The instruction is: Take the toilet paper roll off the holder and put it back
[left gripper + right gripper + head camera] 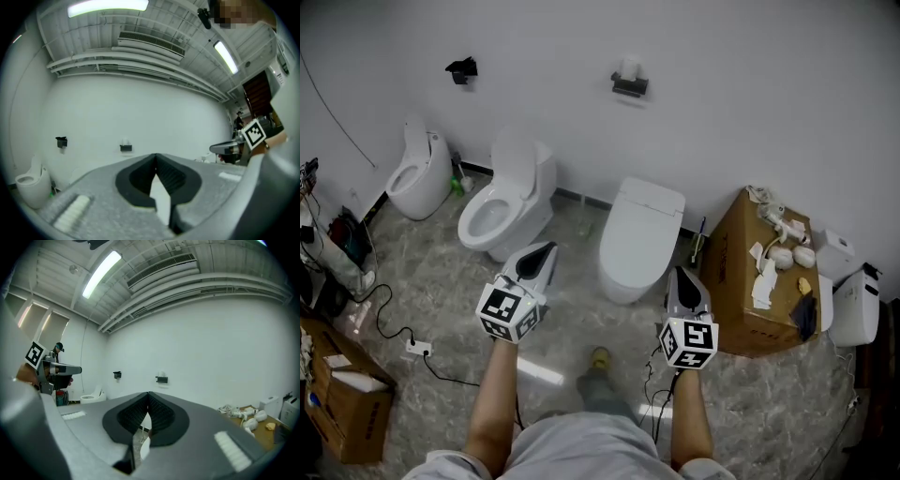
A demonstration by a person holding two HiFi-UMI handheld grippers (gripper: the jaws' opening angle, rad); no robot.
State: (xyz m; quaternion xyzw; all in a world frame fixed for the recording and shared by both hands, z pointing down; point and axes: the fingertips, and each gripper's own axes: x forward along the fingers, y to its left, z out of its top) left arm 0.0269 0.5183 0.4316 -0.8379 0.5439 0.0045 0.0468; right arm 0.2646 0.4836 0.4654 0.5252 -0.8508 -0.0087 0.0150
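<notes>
Looking down, head view: toilet paper roll (pixel 630 67) sits on top of the holder (pixel 629 86), which is fixed to the wall (pixel 750 84) above the closed toilet (pixel 642 234).
Grippers, head view: left gripper (pixel 546 249) and right gripper (pixel 681 274) are side by side over the floor (pixel 572 319), both pointing at the wall, well apart from the roll.
Left gripper view: jaws closed tip to tip, empty; holder shows small on the wall, up-left of the tips.
Right gripper view: jaws pressed together, empty; holder and roll on the wall just above the tips, well apart.
Right edge of floor: cardboard box (pixel 741 291).
</notes>
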